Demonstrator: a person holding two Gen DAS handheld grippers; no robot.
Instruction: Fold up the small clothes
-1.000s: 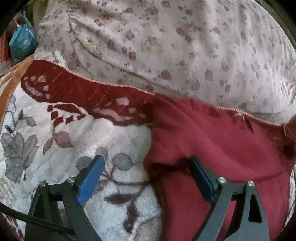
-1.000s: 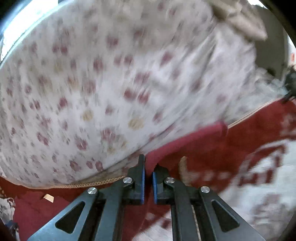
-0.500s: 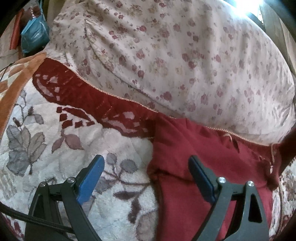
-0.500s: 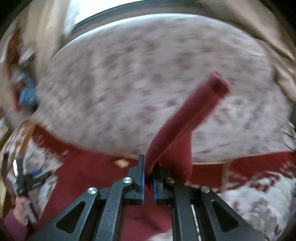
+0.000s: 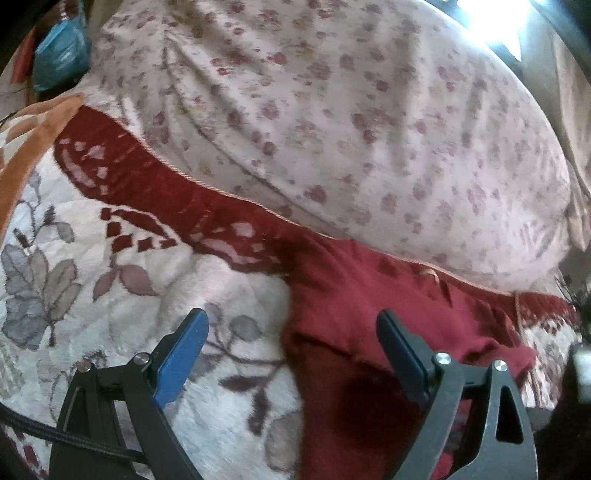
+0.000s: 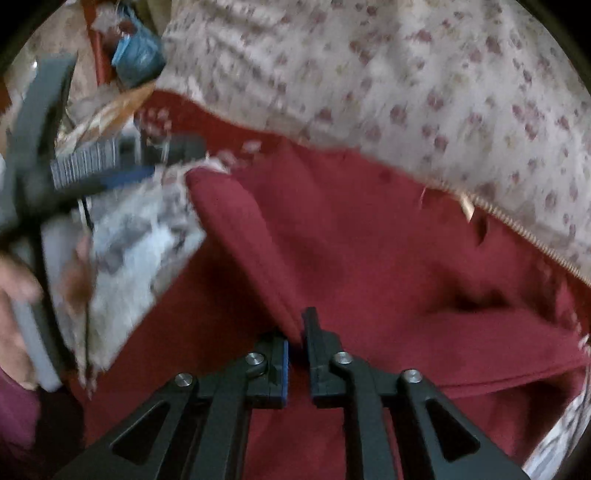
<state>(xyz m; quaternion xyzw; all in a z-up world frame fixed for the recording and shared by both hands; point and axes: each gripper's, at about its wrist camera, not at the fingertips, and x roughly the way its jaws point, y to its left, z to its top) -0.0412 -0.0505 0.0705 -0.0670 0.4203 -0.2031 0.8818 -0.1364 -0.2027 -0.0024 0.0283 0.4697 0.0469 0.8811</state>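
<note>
A small dark red garment lies on a fleece blanket with a leaf pattern. My left gripper is open and hovers over the garment's left edge, one finger over the blanket and one over the red cloth. My right gripper is shut on a long red sleeve of the garment, which stretches up and left across the red body. The left gripper also shows blurred in the right wrist view, at the far left.
A large floral pillow lies behind the garment. A blue bag sits at the far left beyond the blanket's orange border. A bright window is at the top right.
My right gripper has swung the sleeve from up in the air down and left over the garment's body. The left gripper has stayed open by the garment's left edge.
</note>
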